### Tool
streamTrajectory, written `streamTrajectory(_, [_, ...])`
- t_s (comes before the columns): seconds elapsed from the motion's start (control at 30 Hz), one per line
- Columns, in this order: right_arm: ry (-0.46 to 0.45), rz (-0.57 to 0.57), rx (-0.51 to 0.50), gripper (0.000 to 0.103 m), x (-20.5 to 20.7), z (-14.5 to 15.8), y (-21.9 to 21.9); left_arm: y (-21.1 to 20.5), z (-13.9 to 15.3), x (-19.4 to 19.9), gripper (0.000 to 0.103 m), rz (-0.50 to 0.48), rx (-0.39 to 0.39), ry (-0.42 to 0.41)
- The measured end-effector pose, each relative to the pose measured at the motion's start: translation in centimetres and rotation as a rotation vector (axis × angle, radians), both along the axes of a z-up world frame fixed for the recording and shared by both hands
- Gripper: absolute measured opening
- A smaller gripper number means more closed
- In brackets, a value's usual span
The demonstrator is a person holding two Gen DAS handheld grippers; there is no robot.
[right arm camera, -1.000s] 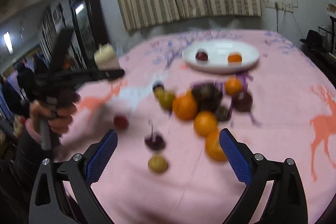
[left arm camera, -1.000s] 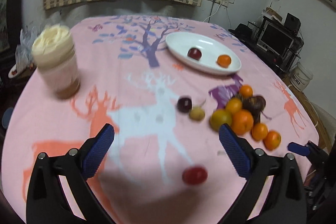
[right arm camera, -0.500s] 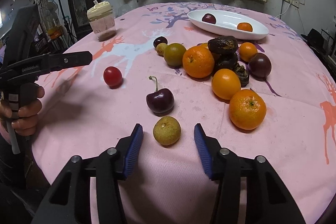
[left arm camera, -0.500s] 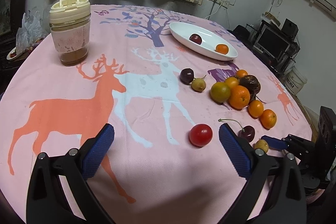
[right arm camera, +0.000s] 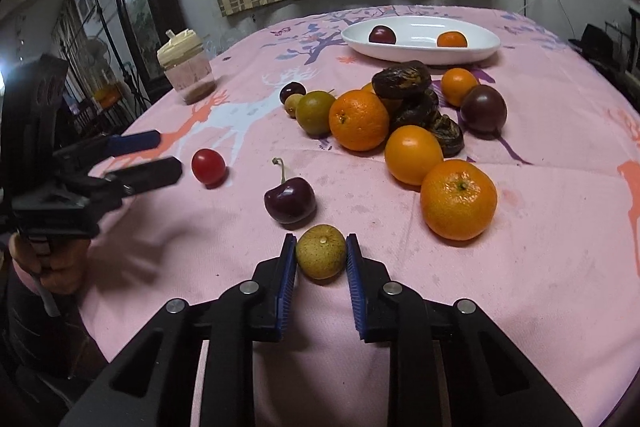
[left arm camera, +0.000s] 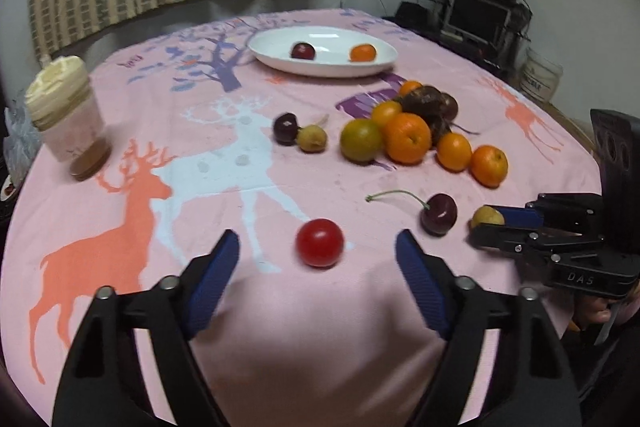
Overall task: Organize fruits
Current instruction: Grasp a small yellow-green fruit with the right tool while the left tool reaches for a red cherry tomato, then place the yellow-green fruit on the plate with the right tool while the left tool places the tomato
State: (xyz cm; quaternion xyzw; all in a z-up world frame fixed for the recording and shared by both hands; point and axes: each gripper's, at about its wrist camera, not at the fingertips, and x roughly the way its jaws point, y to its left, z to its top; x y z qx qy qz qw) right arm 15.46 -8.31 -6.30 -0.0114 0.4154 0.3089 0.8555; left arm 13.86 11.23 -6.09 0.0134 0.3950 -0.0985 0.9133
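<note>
Right gripper [right arm camera: 321, 255]: jaws narrowed onto a small round yellow-green fruit [right arm camera: 321, 256], both blue pads touching its sides; the fruit sits on the pink deer-print cloth of the worktop [right arm camera: 540, 267]. At 11 o'clock from this fruit, just beside it, lies a dark red cherry with a stem [right arm camera: 290, 203]. At 2 o'clock, near, sits a large orange mandarin [right arm camera: 458, 199].

Left gripper [left arm camera: 318, 281]: jaws spread wide, holding nothing. A small round red tomato [left arm camera: 320, 242] lies on the cloth between the fingertips, apart from both pads. In the right wrist view the same left gripper [right arm camera: 160, 155] shows at 9 o'clock, held by a hand [right arm camera: 48, 263] at the worktop's edge.

Farther out, at 12 to 1 o'clock from the right gripper, a cluster of oranges, a green round fruit and dark wrinkled fruits [right arm camera: 404, 115] lie touching one another. A dark plum and a small yellowish fruit [right arm camera: 294, 97] sit touching at the cluster's 9 o'clock side.

Beyond the cluster stands a white oval dish [right arm camera: 480, 53] holding one dark red plum [right arm camera: 382, 35] and one small orange [right arm camera: 452, 39], apart from each other. A clear jar with a cream lid [right arm camera: 186, 71] stands upright at 10 o'clock, well apart from the fruit.
</note>
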Motion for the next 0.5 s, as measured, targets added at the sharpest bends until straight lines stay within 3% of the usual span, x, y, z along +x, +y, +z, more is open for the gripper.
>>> streamTrajectory(0.07, [-0.003, 0.002, -0.001, 0.025, -0.1, 0.0, 0.1, -0.2, -0.5, 0.9, 0.059, 0.003, 0.0, 0.035])
streamTrajectory(0.2, [0.003, 0.004, 0.018, 0.025, -0.1, -0.1, -0.2, -0.5, -0.9, 1.8, 0.056, -0.006, -0.003, 0.068])
streamTrajectory(0.37, [0.013, 0.007, 0.041, 0.025, 0.0, -0.1, -0.5, -1.1, -1.9, 2.6, 0.035, -0.005, 0.033, 0.125])
streamTrajectory(0.5, [0.013, 0.011, 0.051, 0.025, 0.0, -0.1, -0.7, -1.0, -2.0, 2.7, 0.028, 0.004, 0.032, 0.129])
